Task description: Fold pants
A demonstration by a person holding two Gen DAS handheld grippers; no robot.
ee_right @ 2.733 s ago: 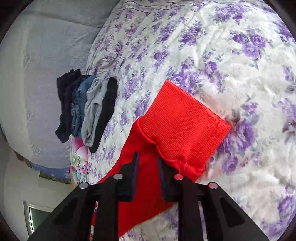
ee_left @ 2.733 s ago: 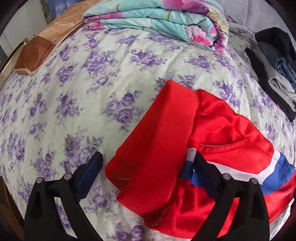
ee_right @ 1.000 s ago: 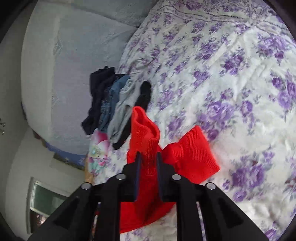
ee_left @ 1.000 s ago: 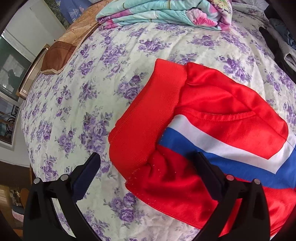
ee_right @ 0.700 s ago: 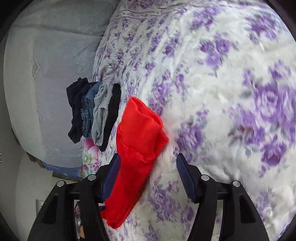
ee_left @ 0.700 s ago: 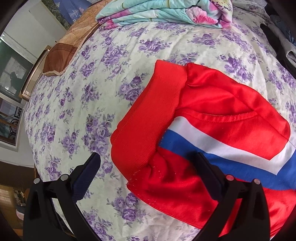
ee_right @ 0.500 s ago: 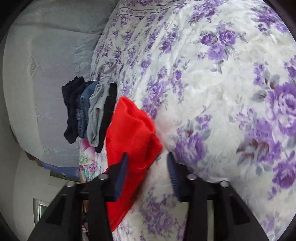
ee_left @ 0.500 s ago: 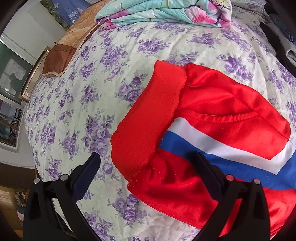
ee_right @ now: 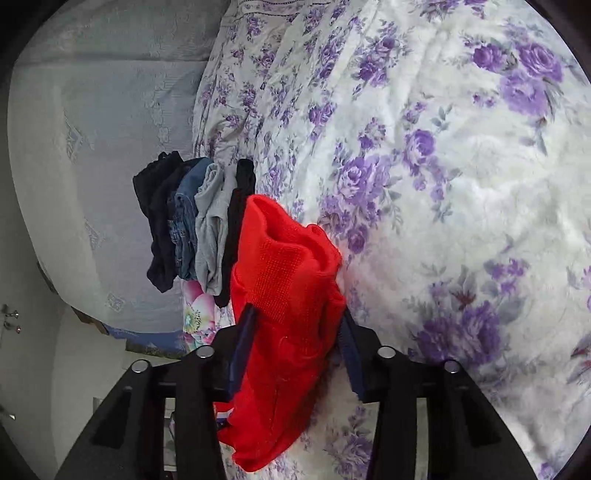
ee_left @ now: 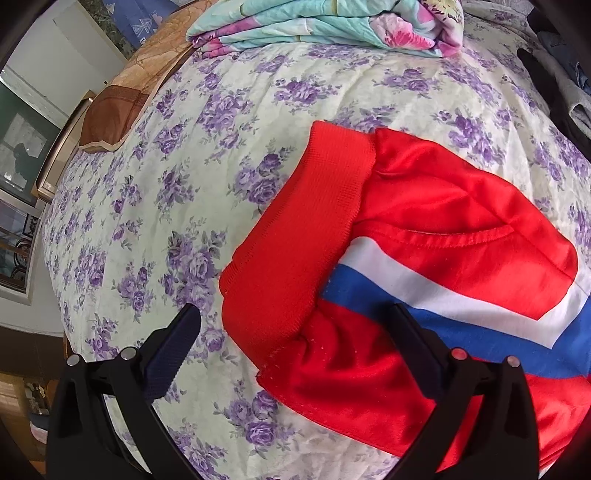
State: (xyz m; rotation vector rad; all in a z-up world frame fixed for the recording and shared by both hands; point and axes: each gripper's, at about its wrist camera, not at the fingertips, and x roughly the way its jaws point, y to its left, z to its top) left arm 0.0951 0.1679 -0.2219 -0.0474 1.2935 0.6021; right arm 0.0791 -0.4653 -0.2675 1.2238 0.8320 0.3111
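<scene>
The red pants (ee_left: 424,258) with a white and blue stripe lie on the purple-flowered bedspread (ee_left: 166,206), their ribbed red waistband (ee_left: 303,236) facing my left gripper. My left gripper (ee_left: 291,339) is wide open and empty, just above the waistband's near corner. In the right wrist view the ribbed red cuffs of the pants (ee_right: 291,273) stand bunched between my right gripper's (ee_right: 295,347) fingers. The jaws are partly closed around the cloth with the pads at its sides.
A folded floral quilt (ee_left: 325,22) lies at the far end of the bed, with a brown cushion (ee_left: 110,118) to its left. A pile of dark, denim and grey clothes (ee_right: 192,221) lies beyond the pants. A grey-white covered surface (ee_right: 92,122) borders the bed.
My right gripper let go of the lifted cuff, opened wide, then narrowed again around the bunched red cloth. The left gripper stayed open over the waistband, barely moving.
</scene>
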